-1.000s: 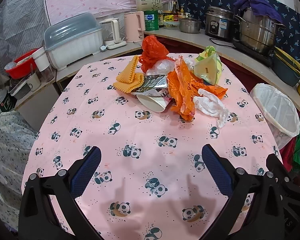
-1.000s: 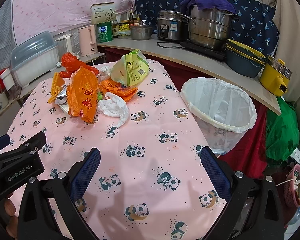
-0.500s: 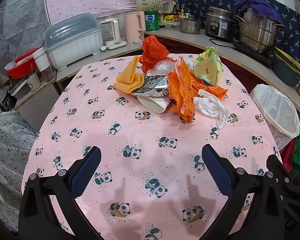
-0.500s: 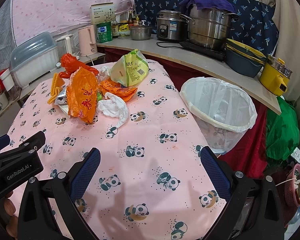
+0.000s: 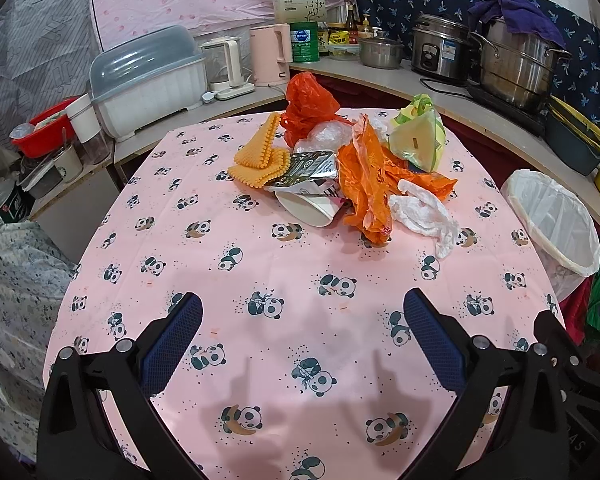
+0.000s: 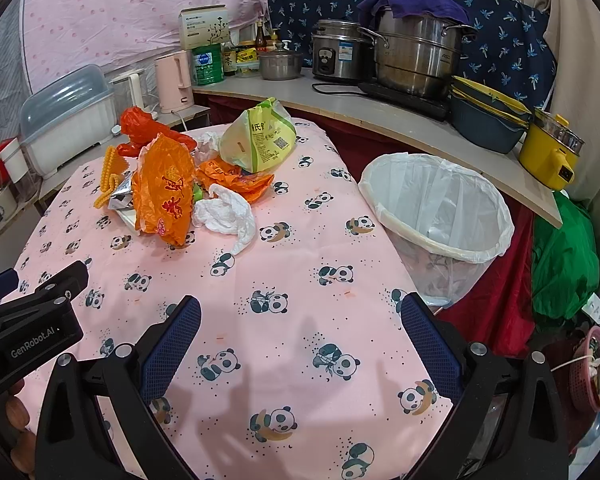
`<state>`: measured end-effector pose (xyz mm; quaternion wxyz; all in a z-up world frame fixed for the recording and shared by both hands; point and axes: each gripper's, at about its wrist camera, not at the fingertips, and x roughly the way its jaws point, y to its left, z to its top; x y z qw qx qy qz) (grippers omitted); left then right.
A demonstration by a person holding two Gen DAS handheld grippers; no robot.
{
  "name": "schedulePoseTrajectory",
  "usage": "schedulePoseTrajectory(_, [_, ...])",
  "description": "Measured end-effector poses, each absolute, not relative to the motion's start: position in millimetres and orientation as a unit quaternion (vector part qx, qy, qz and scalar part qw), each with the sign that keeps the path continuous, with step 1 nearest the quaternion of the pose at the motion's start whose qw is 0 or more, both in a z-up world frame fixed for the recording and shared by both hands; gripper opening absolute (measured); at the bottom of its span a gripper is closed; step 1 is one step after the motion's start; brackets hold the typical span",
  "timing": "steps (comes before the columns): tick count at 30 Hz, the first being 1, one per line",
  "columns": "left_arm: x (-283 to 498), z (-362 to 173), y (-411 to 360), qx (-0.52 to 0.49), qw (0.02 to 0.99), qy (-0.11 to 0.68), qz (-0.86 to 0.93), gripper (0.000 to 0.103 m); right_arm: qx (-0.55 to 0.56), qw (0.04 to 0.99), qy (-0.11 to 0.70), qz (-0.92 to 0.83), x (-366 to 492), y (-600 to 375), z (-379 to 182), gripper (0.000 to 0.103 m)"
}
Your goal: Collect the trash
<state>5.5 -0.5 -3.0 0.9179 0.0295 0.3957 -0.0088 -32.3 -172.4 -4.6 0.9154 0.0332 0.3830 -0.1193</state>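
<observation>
Holding both the left gripper [image 5: 302,336] and right gripper [image 6: 300,336] wide apart and empty, I fear the light white tissue [image 6: 228,214] slips before the far-right bin [image 6: 436,204].

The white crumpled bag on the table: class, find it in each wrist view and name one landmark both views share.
Left wrist: the white crumpled bag lies right of centre, at the pile's right edge.
Right wrist: it lies left of centre, beside the big orange bag.
Shared landmark: the lined bin.
</observation>
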Motion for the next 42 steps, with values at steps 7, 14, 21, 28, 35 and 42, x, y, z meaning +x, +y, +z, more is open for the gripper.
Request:
schedulePoseTrajectory(7, [6,-2,2,0.028,0.919,0.394,-0.008,0.096,0.034,0.915,0.383,-0.121,-32,-174,-5,0.096])
schedulePoseTrajectory(14, [10,-4,5,0.023,0.917,0.398,-0.011,0.096,0.042,0.912,0.388,-0.121,-31,-181,-11,0.096])
schedulePoseTrajectory(21, [25,-11,5,0.02,0.915,0.403,-0.013,0.096,0.053,0.91,0.393,-0.121,-16,-188,-17,0.096])
schedulePoseTrajectory(28, [50,-17,15,0.012,0.914,0.406,-0.003,0.096,0.055,0.913,0.39,-0.104,26,-191,-24,0.089])
schedulePoseTrajectory(35, [80,-23,27,0.0,0.911,0.413,0.005,0.096,0.065,0.905,0.414,-0.07,80,-185,-46,0.078])
schedulePoseTrajectory(42, [101,-32,28,-0.009,0.905,0.425,-0.005,0.096,0.079,0.893,0.441,-0.043,125,-177,-70,0.06])
